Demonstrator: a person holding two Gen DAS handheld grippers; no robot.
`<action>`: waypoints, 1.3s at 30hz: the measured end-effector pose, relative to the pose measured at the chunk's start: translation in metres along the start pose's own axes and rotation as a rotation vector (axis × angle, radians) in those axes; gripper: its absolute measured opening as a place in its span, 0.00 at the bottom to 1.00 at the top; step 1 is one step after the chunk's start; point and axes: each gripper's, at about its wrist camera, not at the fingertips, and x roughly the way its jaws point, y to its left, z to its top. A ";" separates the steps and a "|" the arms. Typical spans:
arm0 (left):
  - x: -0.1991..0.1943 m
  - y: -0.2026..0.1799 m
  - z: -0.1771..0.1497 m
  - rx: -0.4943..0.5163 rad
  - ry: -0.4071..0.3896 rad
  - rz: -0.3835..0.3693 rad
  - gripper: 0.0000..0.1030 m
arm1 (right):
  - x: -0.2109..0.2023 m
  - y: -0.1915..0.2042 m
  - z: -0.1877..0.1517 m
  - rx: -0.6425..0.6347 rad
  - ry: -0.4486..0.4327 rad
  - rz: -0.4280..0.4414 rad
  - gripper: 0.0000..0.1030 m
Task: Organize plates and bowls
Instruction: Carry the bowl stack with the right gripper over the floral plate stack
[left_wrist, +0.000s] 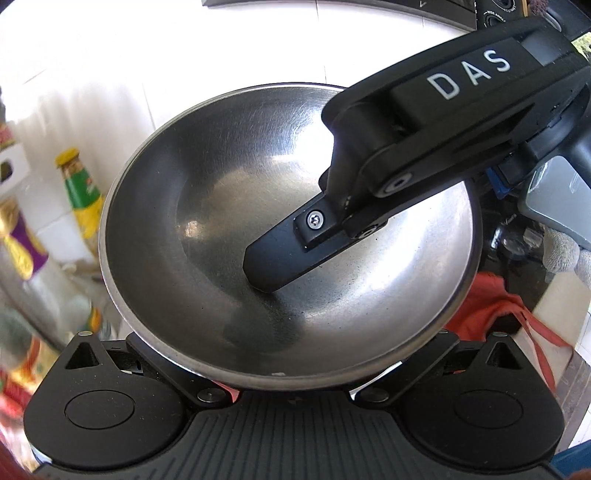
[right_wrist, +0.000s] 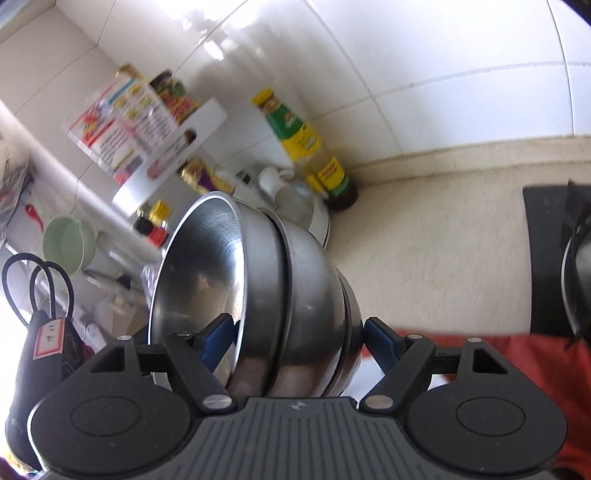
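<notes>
Right gripper (right_wrist: 299, 341) clamps the tilted stack of steel bowls (right_wrist: 266, 291) across its walls, one finger (left_wrist: 273, 254) inside; left gripper's grip cannot be told.

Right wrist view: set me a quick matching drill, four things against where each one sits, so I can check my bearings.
Things:
1. steel bowls
2. yellow-capped bottle
3. pale green cup
4. red cloth

Places:
A. far left of the view
B. lower right of the view
C. between the fingers of the right gripper
D. standing against the tiled wall

Pairs: 1-C; 2-D; 3-A; 4-B
</notes>
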 end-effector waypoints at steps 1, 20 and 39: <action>-0.002 -0.005 -0.005 -0.008 0.008 0.002 0.99 | 0.000 -0.001 -0.006 -0.001 0.011 0.003 0.73; 0.021 -0.064 -0.078 -0.088 0.162 -0.036 1.00 | 0.036 -0.052 -0.086 0.095 0.106 -0.030 0.73; 0.041 -0.041 -0.108 -0.060 0.208 -0.043 1.00 | 0.045 -0.073 -0.101 0.102 0.112 -0.020 0.71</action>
